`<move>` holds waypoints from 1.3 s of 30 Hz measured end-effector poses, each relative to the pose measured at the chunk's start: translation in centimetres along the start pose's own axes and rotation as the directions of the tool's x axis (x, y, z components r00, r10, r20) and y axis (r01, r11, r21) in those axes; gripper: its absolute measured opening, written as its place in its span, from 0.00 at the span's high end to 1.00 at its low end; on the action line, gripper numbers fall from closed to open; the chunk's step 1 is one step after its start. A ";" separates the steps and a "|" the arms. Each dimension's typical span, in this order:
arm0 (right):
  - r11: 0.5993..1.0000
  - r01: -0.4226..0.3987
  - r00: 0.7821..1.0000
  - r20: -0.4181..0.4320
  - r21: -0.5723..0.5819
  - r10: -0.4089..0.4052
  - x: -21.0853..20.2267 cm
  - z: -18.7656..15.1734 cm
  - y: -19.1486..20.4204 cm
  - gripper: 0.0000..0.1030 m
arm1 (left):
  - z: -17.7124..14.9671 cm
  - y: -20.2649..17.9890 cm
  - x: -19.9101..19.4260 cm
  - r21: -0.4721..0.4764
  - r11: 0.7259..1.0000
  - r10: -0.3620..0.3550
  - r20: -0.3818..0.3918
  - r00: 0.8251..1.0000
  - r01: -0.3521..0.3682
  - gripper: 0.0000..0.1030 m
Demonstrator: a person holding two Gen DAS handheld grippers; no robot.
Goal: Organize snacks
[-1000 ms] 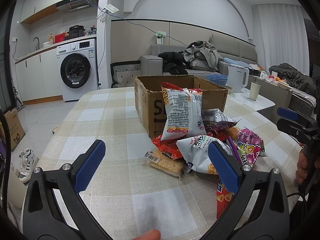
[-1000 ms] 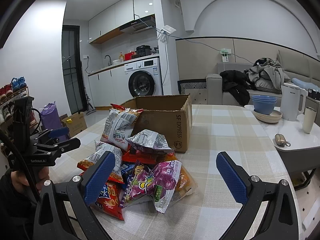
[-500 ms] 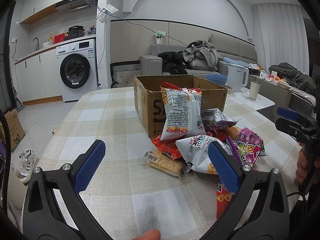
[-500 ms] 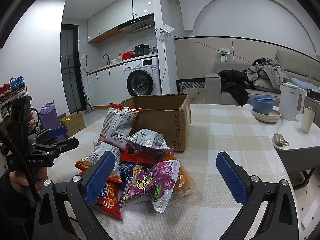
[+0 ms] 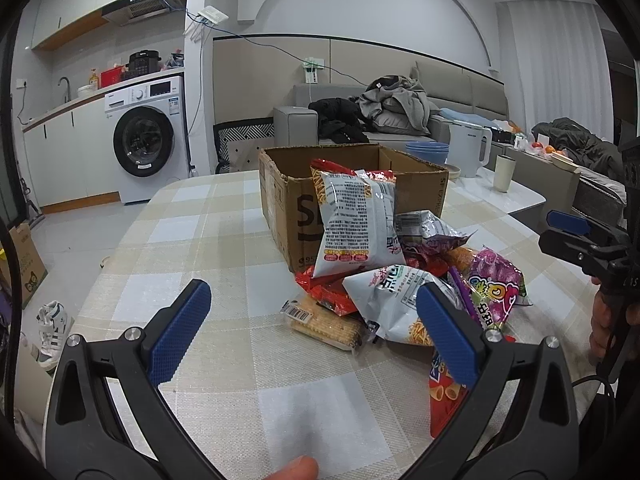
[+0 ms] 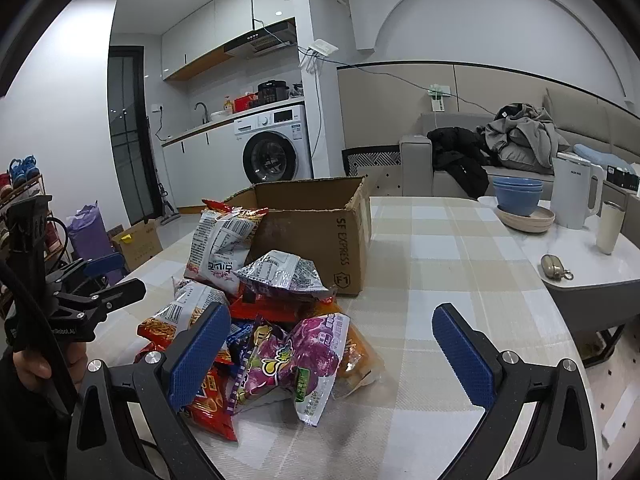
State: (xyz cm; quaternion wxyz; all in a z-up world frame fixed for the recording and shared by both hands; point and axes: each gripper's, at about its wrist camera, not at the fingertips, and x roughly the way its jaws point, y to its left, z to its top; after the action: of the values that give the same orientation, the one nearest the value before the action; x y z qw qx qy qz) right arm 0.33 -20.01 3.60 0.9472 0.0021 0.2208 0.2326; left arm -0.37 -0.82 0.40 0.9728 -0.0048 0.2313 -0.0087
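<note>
An open cardboard box (image 5: 296, 216) (image 6: 320, 236) stands on the checked tablecloth. Against its near side lies a heap of snack bags: a tall white bag (image 5: 356, 224) (image 6: 218, 240) leaning on the box, a silver bag (image 6: 280, 272), a purple bag (image 5: 494, 292) (image 6: 296, 356), a red-orange bag (image 6: 208, 404) and a clear cracker pack (image 5: 324, 324). My left gripper (image 5: 312, 328) is open, low over the table just short of the cracker pack. My right gripper (image 6: 332, 344) is open too, its left pad beside the purple bag. Neither holds anything.
On a white side table (image 6: 592, 256) at the right stand stacked blue bowls (image 6: 518, 194), a white kettle (image 6: 574, 192), a cup (image 6: 610, 226) and a small metal object (image 6: 554, 266). A sofa with clothes and a washing machine (image 5: 146, 144) lie beyond.
None of the snacks has moved. The right gripper has drifted slightly closer to the heap; both grippers stay open.
</note>
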 end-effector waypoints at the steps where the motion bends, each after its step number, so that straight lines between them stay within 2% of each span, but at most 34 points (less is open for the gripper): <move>1: 1.000 0.001 1.000 -0.004 0.000 -0.001 0.1 0.0 0.0 0.00 | 0.0 0.0 0.4 0.001 1.000 -0.001 -0.003 1.000 0.001 0.01; 6: 1.000 0.000 1.000 -0.028 -0.026 -0.001 0.5 0.0 0.6 0.00 | 0.1 -0.2 0.2 -0.008 0.999 -0.038 0.016 0.999 0.038 0.01; 17: 0.996 0.017 0.993 -0.114 -0.082 -0.026 2.4 0.0 1.2 0.00 | 0.7 -1.3 1.0 0.024 0.998 -0.059 0.007 0.998 0.059 0.01; 22: 0.997 0.009 0.991 -0.134 -0.078 -0.019 2.9 0.1 1.3 0.00 | 0.7 -1.3 1.8 0.020 0.997 -0.071 -0.013 0.997 0.071 0.01; 24: 0.997 -0.026 0.989 -0.150 -0.078 0.014 2.9 0.0 1.5 0.01 | 0.7 -1.4 2.0 0.020 0.997 -0.079 -0.020 0.997 0.079 0.01; 27: 0.995 -0.059 0.984 -0.172 -0.083 0.044 3.3 -0.3 2.0 0.09 | 0.4 -1.6 2.2 0.029 0.996 -0.078 -0.028 0.997 0.079 0.01; 29: 0.995 -0.081 0.977 -0.201 -0.065 0.066 3.7 -0.4 2.0 0.20 | 0.3 -1.6 2.1 0.029 0.997 -0.077 -0.025 0.997 0.078 0.01; 33: 0.993 -0.098 0.968 -0.240 -0.069 0.078 4.6 -0.9 2.6 0.21 | 0.2 -1.6 2.1 0.045 0.997 -0.063 -0.026 0.998 0.064 0.01; 39: 0.988 -0.078 0.960 -0.277 -0.130 0.040 5.7 -1.5 4.1 0.21 | 0.2 -1.1 2.1 0.025 0.997 -0.070 -0.028 0.997 0.071 0.01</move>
State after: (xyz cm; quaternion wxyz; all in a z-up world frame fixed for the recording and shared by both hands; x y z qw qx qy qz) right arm 2.40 -13.99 0.27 0.8981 -0.0896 0.3325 0.2736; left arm 1.61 -1.98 -0.33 0.9686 0.0000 0.2443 -0.0462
